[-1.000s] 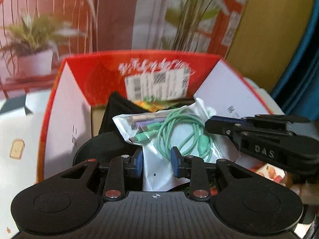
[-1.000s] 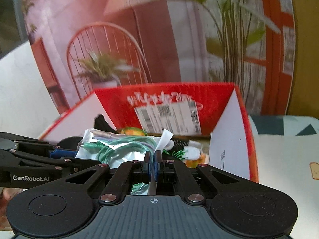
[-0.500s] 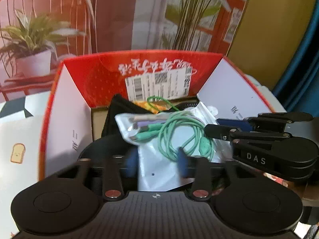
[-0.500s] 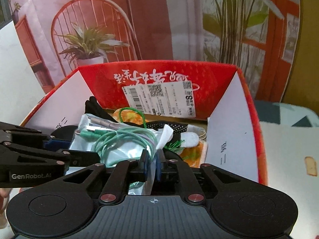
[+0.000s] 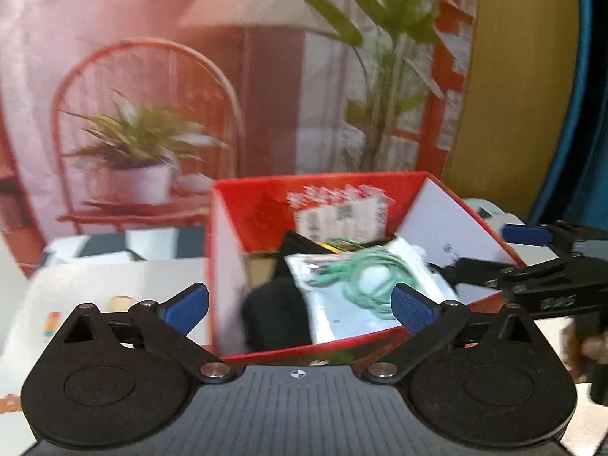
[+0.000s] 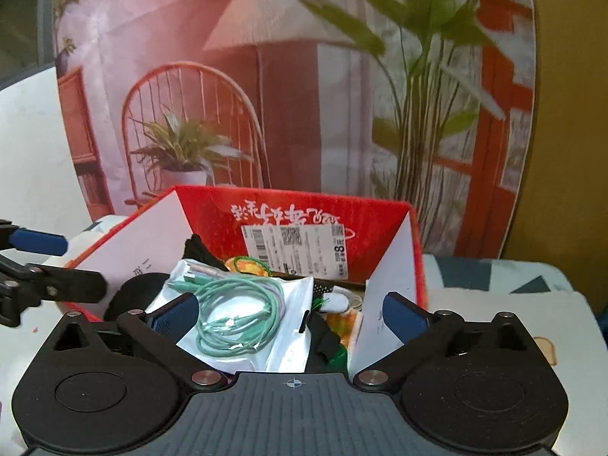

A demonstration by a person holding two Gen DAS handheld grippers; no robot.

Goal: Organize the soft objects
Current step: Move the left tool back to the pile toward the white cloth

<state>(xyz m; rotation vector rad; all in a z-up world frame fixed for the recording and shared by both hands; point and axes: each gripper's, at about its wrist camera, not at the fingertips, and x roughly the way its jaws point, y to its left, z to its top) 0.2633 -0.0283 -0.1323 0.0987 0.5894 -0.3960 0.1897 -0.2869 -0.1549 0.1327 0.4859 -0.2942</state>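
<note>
In the left wrist view the left gripper point(image 5: 300, 304) has its fingers spread wide with nothing between them, below the red box point(image 5: 266, 205) at centre holding the bagged green cable point(image 5: 364, 277), while in the right wrist view the right gripper point(image 6: 290, 313) is likewise spread wide, the cable bag lying in the box at lower centre.

Counter point(image 6: 494, 304): white cloth cover printed with small toast motifs and dark teal triangles. One open red cardboard box point(image 6: 414, 250) with white inner flaps stands directly on it, ahead of both sets of jaws, against the printed backdrop. Bare cloth shows right of the right jaws and left of the left jaws point(image 5: 114, 277). Left view is motion-blurred; small prints there unreadable.
</note>
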